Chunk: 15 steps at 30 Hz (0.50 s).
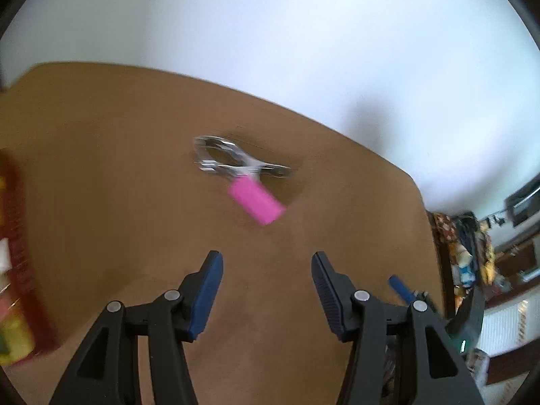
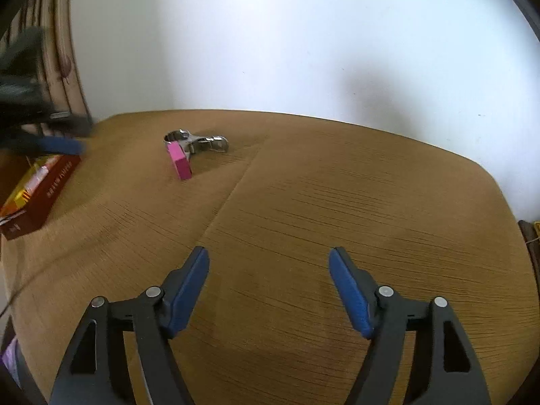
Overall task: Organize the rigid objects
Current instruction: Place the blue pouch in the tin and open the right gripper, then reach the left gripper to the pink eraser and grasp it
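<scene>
Your left hand-held gripper hung released over the brown wood-grain counter, nothing between its blue pads. At its twelve o'clock lay the shiny metal tool, touching the pink rectangular block. Your right hand-held gripper was likewise released and empty; the dark red box sat at its ten o'clock.

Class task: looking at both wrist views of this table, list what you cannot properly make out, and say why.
- Metal tool: motion-blurred in the left wrist view.
- Red box: print too small in the right wrist view; cut by the left edge.
- Left gripper: blurred, partly cropped in the right wrist view.
</scene>
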Available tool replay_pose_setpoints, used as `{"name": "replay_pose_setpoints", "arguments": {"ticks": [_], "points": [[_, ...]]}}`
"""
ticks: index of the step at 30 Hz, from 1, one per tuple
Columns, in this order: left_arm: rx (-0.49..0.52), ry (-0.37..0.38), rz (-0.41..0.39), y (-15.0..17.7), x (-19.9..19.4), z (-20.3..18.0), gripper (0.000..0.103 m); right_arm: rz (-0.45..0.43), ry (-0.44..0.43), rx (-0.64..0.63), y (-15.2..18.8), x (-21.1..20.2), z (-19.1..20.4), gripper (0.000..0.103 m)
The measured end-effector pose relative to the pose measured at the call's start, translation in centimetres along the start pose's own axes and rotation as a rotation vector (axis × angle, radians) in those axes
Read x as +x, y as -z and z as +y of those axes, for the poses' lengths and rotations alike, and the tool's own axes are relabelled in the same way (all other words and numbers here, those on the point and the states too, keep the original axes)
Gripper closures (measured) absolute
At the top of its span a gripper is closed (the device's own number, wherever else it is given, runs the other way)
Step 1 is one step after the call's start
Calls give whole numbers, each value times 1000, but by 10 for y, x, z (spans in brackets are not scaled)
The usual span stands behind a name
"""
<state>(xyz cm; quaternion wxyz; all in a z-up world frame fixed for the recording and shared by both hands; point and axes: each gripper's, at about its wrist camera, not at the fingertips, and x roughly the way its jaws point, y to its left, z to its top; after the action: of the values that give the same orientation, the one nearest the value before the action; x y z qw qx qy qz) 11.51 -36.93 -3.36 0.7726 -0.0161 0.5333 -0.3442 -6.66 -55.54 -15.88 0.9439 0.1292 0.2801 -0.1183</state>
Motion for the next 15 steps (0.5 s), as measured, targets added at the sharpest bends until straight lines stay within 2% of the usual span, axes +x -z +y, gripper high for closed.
{"name": "replay_pose_setpoints", "arguments": {"ticks": [4, 8, 15], "points": [[-9, -88, 34, -29, 44, -13, 47, -37, -50, 24, 4, -15, -1, 31], [-35, -170, 62, -44, 76, -17, 47, -56, -87, 30, 4, -18, -1, 27], [-84, -196, 64, -46, 95, -10, 47, -86, -113, 29, 6, -27, -2, 15]]}}
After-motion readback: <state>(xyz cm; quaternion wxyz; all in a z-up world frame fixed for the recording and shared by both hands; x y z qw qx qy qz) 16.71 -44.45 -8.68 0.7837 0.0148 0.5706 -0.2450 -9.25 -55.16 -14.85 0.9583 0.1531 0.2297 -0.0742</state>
